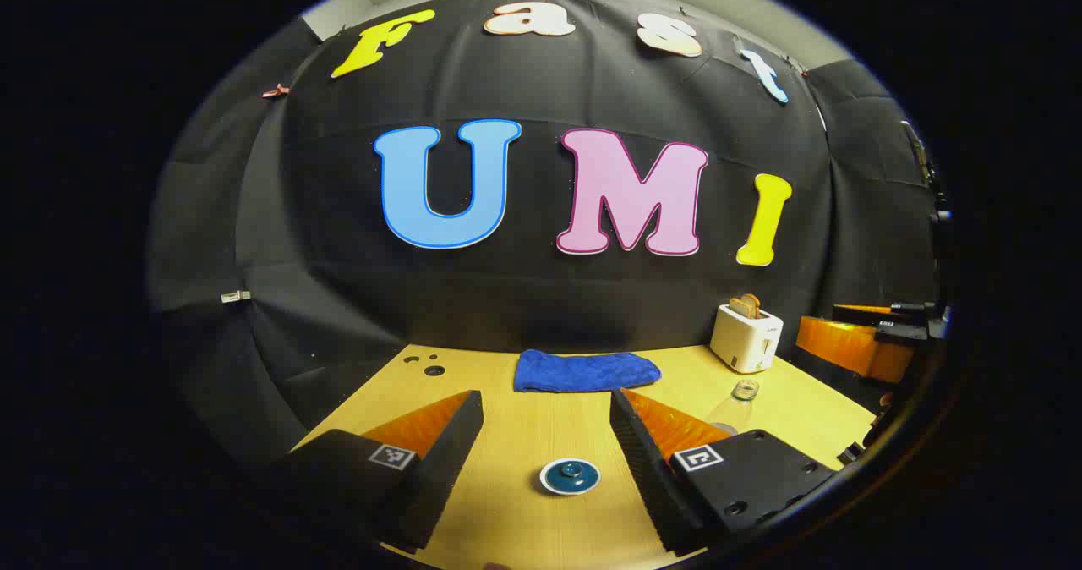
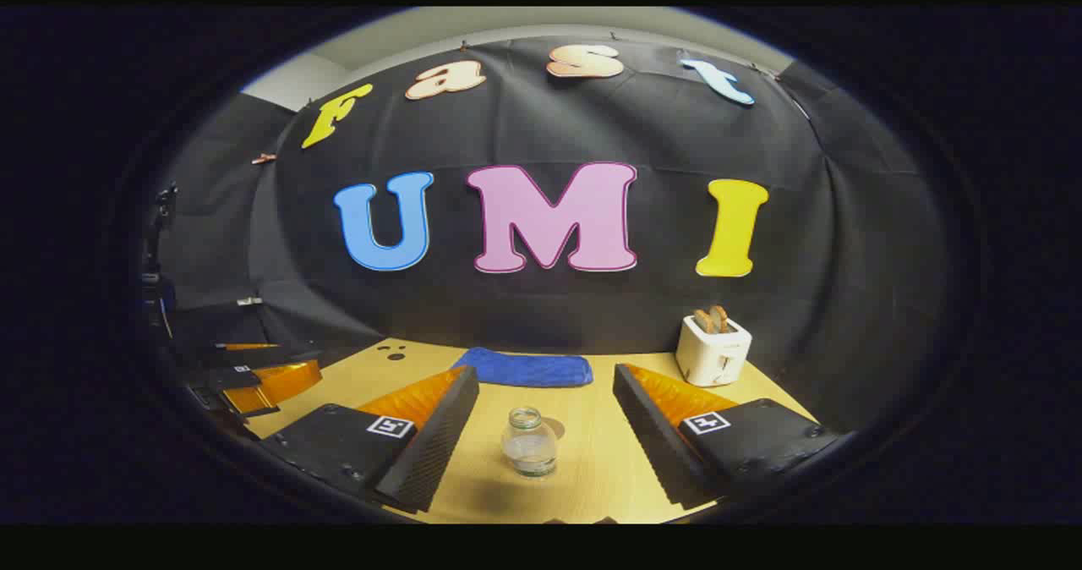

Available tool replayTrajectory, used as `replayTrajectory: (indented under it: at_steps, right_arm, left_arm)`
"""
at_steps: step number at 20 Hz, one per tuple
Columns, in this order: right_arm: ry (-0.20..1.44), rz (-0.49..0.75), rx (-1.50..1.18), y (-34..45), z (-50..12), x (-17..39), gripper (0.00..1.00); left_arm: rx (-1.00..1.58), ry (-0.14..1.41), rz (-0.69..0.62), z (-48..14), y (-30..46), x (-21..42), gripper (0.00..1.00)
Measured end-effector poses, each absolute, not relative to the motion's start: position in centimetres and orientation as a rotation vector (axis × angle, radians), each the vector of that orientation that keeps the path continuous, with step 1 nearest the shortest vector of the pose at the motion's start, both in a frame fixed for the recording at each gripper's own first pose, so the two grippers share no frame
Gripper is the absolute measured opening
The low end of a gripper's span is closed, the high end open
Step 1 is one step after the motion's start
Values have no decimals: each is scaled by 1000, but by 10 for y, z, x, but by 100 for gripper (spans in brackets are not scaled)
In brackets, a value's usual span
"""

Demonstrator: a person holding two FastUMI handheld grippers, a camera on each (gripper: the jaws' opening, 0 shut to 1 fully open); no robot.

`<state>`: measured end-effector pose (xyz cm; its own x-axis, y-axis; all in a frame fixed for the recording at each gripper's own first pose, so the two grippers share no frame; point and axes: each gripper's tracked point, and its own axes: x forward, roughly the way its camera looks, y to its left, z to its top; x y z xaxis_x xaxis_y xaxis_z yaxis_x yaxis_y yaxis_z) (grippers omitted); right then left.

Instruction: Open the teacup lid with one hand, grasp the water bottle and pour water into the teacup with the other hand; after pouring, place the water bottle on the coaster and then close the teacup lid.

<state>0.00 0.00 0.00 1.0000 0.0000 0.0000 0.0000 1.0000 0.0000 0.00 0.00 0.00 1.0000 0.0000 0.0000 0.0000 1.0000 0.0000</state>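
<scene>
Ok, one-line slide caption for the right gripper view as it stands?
Right gripper open, fingers framing the clear water bottle on the wooden table; blue cloth and toaster behind.

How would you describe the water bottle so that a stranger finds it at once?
Start at the wooden table before the black cloth wall. In front of the blue cloth and left of the white toaster stands the water bottle. It alone is clear glass, small, round-bodied, with an open neck.
</scene>
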Motion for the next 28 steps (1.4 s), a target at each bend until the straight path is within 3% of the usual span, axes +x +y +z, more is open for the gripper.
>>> replayTrajectory:
  at_steps: [15,24,28]
  right_arm:
    - [83,51,22,10,-54,0,99]
    - [174,71,59,11,-122,16,99]
    - [198,97,36,22,-149,22,99]
  left_arm:
    - [12,101,-27,-57,-14,30,95]
    - [50,192,-59,-144,-28,82,98]
    - [58,189,-82,-168,-35,101,87]
